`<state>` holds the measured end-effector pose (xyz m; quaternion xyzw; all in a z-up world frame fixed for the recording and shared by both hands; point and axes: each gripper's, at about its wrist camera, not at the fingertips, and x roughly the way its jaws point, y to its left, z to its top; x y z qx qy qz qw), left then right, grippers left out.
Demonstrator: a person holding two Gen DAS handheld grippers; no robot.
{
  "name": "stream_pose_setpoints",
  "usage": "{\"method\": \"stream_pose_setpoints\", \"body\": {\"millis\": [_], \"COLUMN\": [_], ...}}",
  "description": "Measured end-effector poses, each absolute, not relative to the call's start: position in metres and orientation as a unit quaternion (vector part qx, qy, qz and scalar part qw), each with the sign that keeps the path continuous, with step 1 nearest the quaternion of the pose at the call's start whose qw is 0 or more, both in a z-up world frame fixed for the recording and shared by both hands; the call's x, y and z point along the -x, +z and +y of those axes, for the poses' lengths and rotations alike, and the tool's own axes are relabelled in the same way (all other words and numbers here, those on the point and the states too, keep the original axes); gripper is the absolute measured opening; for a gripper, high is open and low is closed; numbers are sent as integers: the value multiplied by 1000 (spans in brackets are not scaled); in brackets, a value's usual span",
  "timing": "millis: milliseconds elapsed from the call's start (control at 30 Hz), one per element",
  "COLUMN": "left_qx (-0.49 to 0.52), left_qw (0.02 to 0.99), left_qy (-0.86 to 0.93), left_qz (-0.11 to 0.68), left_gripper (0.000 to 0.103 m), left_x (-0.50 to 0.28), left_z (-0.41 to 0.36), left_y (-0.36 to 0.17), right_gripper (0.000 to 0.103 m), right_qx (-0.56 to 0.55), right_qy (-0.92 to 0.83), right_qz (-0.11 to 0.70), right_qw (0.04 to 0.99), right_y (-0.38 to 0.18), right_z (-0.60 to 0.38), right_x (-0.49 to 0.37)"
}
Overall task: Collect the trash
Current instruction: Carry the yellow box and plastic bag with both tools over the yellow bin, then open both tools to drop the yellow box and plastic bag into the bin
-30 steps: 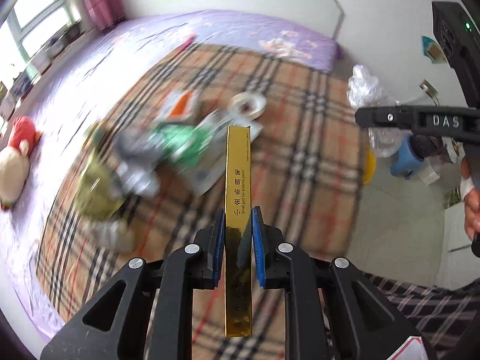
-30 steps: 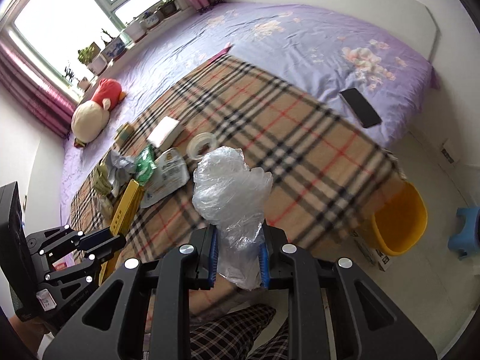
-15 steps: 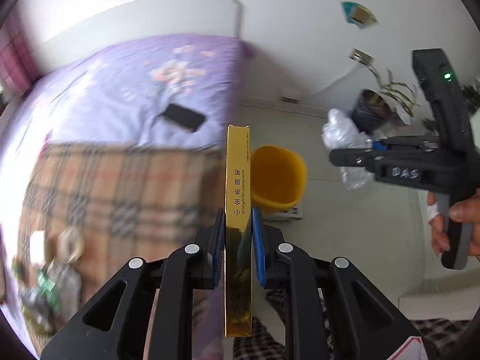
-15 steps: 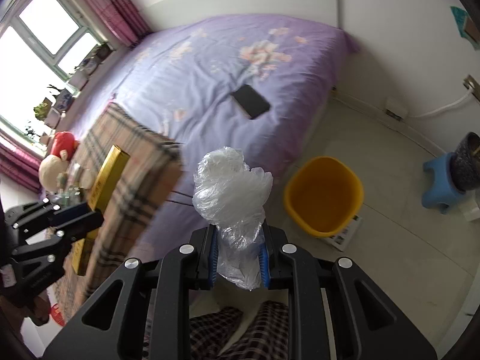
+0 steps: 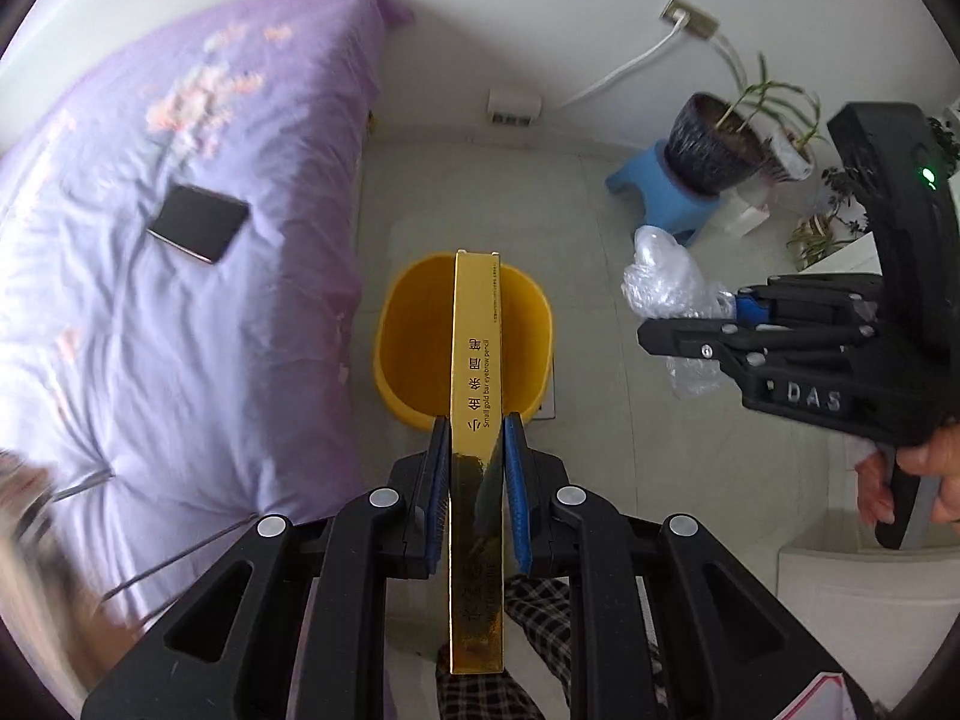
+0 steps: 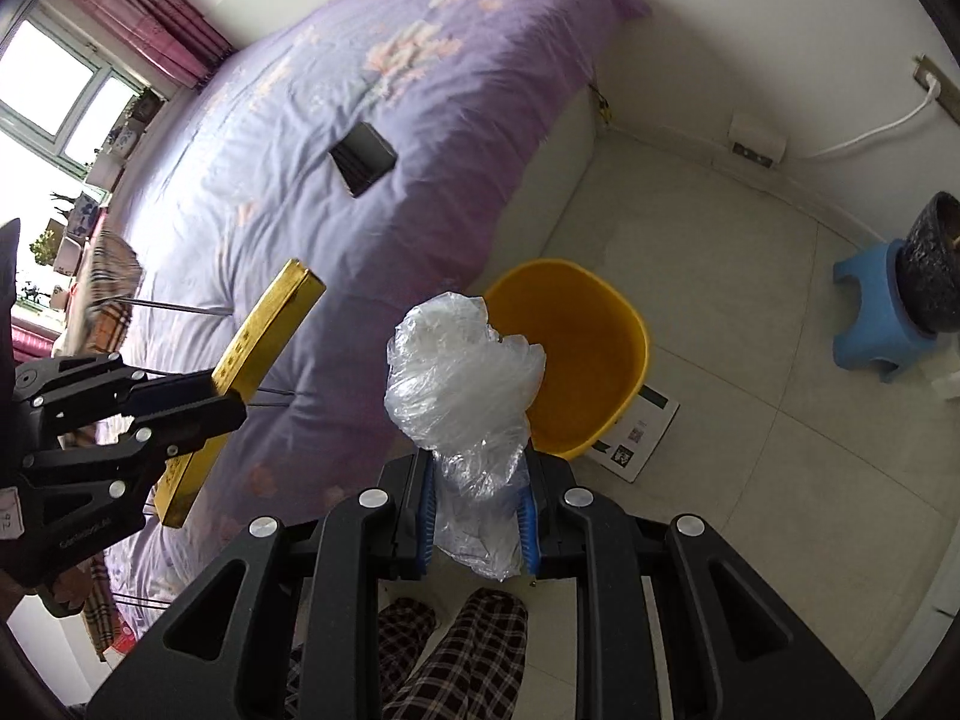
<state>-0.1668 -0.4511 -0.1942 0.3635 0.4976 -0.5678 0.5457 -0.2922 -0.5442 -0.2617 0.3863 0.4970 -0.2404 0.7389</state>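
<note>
Room: bedroom, pale tiled floor (image 6: 750, 312), white wall, bed with purple floral sheet (image 5: 180, 276) along the left
Gold box: long gold eyebrow-pencil carton (image 5: 477, 420), printed "Small gold bar eyebrow pencil", held lengthwise, far end over the bin mouth in the left wrist view; in the right wrist view it sits over the bed edge, beside the bin
Left gripper: left gripper (image 5: 477, 438) clamped on the carton near its middle, blue pads pressed to both long sides
Plastic bag: crumpled clear plastic bag (image 6: 465, 384), bunched above the fingers, overlapping the near rim of the bin in the right wrist view
Right gripper: right gripper (image 6: 477, 516) closed on the bag's lower part; seen from the left wrist camera at right, held by a hand (image 5: 912, 474)
Bin: yellow bin (image 6: 624, 354) on the floor just beside the bed, resting partly on a flat white printed card (image 6: 636, 438)
Bed items: black phone (image 5: 198, 222) lying on the sheet
Surroundings: blue stool (image 5: 660, 198) carrying a dark plant pot (image 5: 708, 144); wall socket with white cable (image 5: 630, 66); plaid trousers (image 6: 444, 654) at the bottom; window with pink curtain (image 6: 144, 6)
</note>
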Motion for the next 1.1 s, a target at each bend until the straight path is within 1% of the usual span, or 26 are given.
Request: {"method": "stream_pose_setpoints", "body": {"millis": [167,400,533,700,733,767,800,833,867,900,933,967,1100], "left_qx": [-376,-419,-425,-425,-426,-426,-426,-424,-423,-423,-424,-427,-428], "left_qw": [521,495,483,480,480,483,485,488,493,494,491,490,497], "left_qy": [-543,-500,-492,-489,-489,-488,-487,-488,-490,-492,-491,-491,-487], "left_qz": [541,574,587,591,591,589,588,587,582,579,581,580,577], "left_gripper": [18,18,18,18,21,24,41,66,72,69,60,59,59], "left_x": [162,163,163,163,163,162,161,161,161,161,162,163,160], "left_z": [-482,-509,-520,-530,-531,-531,-530,-530,-529,-528,-528,-527,-526], "left_y": [-250,-322,-342,-350,-350,-349,-349,-347,-346,-343,-345,-344,-341], "right_gripper": [24,24,24,25,28,35,38,45,51,52,51,51,51], "right_qx": [-403,-433,-445,-448,-448,-449,-449,-445,-446,-449,-448,-446,-450], "right_qy": [-230,-222,-218,-213,-214,-216,-219,-225,-229,-232,-235,-240,-249], "right_qz": [525,550,556,554,553,552,549,548,547,544,542,541,534], "right_qw": [713,678,667,669,669,669,670,671,670,670,671,672,671], "right_y": [-320,-389,-411,-426,-427,-428,-427,-426,-425,-424,-423,-421,-412], "right_z": [-567,-590,-597,-604,-605,-606,-607,-607,-608,-609,-610,-611,-612], "right_x": [286,285,284,278,277,277,277,278,277,279,280,281,289]}}
